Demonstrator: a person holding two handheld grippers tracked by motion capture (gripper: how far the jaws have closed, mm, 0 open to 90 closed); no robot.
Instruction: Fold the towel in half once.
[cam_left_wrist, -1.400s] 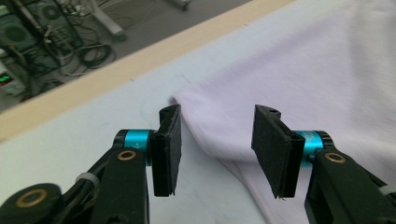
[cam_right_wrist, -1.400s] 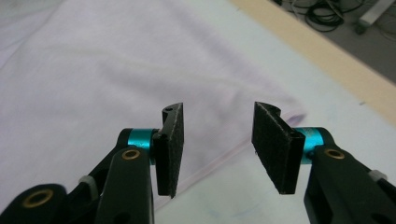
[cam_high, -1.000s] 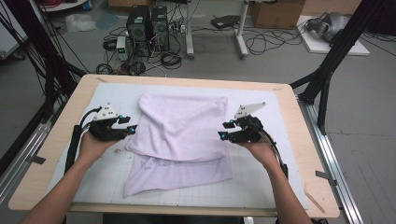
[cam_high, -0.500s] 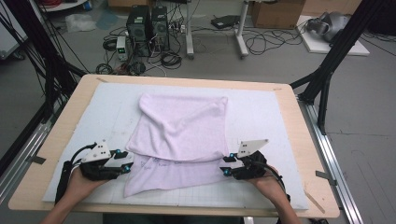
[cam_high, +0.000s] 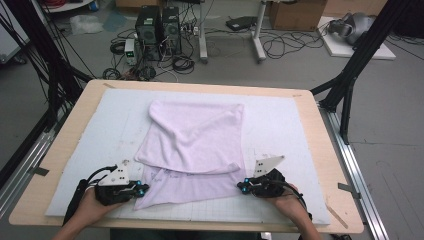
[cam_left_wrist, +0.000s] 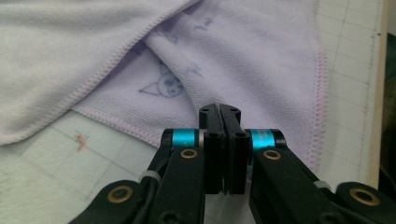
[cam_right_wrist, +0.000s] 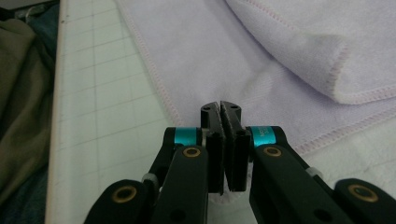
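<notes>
A pale lilac towel (cam_high: 195, 135) lies on the white gridded mat (cam_high: 290, 130), its far part folded toward me over the near part. My left gripper (cam_high: 141, 190) sits at the towel's near left corner and my right gripper (cam_high: 241, 186) at its near right corner. The left gripper view has the left gripper (cam_left_wrist: 219, 109) with jaws pressed together over the towel (cam_left_wrist: 257, 60), which bears faint cartoon prints. The right gripper (cam_right_wrist: 220, 107) in its own view is likewise closed at the stitched hem of the towel (cam_right_wrist: 210, 46), with a bit of cloth under the jaws.
The mat covers a wooden table (cam_high: 327, 150) with metal rails along both sides. Beyond the far edge are computer towers (cam_high: 157, 25), cables and a black frame leg (cam_high: 350, 75). Bare mat lies left and right of the towel.
Both grippers have drawn back from the towel's middle, where the folded edge now rests, to the near corners by the table's front edge.
</notes>
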